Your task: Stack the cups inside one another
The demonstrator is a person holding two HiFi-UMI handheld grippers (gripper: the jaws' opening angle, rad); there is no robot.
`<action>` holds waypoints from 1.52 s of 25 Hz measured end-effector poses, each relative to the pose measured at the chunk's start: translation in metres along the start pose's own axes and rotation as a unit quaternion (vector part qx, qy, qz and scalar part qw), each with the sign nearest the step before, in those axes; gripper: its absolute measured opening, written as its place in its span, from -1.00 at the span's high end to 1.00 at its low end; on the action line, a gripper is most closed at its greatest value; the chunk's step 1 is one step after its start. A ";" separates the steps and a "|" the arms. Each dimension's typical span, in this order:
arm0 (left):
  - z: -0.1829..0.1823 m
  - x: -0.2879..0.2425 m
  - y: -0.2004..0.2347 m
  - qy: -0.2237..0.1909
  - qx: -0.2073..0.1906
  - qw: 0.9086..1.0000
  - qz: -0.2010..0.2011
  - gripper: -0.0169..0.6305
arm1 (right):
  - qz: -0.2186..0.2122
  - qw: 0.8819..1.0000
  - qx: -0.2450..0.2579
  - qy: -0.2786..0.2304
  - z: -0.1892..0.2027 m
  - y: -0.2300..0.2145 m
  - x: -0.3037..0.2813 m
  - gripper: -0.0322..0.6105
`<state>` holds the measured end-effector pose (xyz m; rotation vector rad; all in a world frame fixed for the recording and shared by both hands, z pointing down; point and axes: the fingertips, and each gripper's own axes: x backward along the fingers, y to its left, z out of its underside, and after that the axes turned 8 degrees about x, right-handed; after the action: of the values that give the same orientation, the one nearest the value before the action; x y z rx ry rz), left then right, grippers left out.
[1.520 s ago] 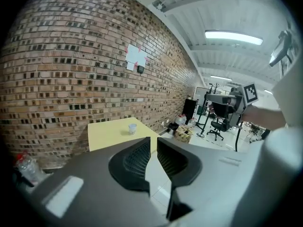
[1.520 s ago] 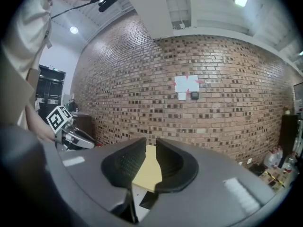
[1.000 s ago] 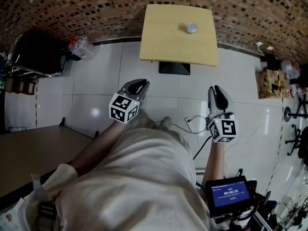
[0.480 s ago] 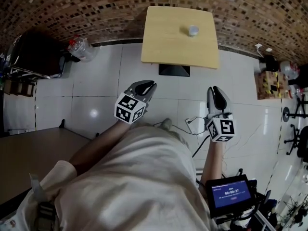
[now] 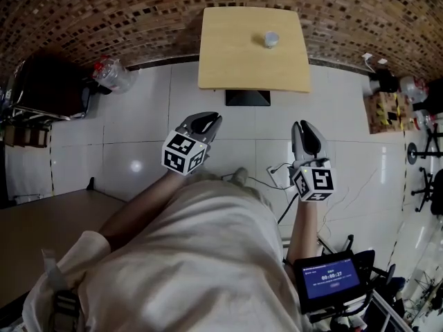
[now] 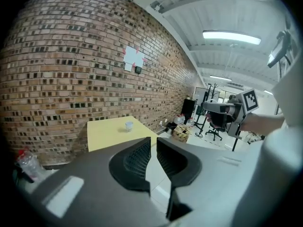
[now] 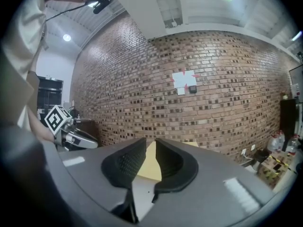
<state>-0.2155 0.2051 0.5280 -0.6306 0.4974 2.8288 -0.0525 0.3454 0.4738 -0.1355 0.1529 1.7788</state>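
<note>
**Both hand-held grippers empty, cups well out of reach**

Head view: the left hand-held gripper (image 5: 205, 123) and the right hand-held gripper (image 5: 307, 131) hang over floor tile, well apart from the yellow surface (image 5: 235, 64). The cups (image 5: 270, 39) show as one small pale item near its far edge; I cannot tell how many there are. A cable (image 5: 257, 180) trails on the floor by the feet. Judged a snag risk on the walk in.

Left gripper view: jaws released, only a narrow gap, nothing between them. If it arrives that narrow, the tips would likely shove the cup instead of straddling it.

Right gripper view: same narrow gap, empty, with only the surface showing through. A light cup nudged there could tip or slide off.
</note>
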 end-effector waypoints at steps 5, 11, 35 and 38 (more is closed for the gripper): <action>0.007 -0.009 -0.011 0.002 0.002 1.000 0.002 0.77 | 0.003 1.000 0.001 0.000 0.005 -0.011 0.005 0.68; 0.009 -0.007 -0.020 -0.008 0.006 1.000 -0.004 0.77 | 0.007 1.000 -0.004 0.011 0.020 -0.021 0.025 0.69; 0.024 0.007 -0.018 -0.005 0.004 0.999 -0.031 0.77 | -0.002 1.000 -0.009 0.014 0.037 -0.020 0.037 0.69; 0.023 0.006 -0.019 -0.006 0.003 1.000 -0.030 0.77 | -0.001 1.000 -0.011 0.015 0.037 -0.020 0.037 0.69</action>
<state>-0.2247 0.2315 0.5401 -0.6176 0.4757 2.7726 -0.0411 0.3919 0.5035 -0.1775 0.1552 1.7771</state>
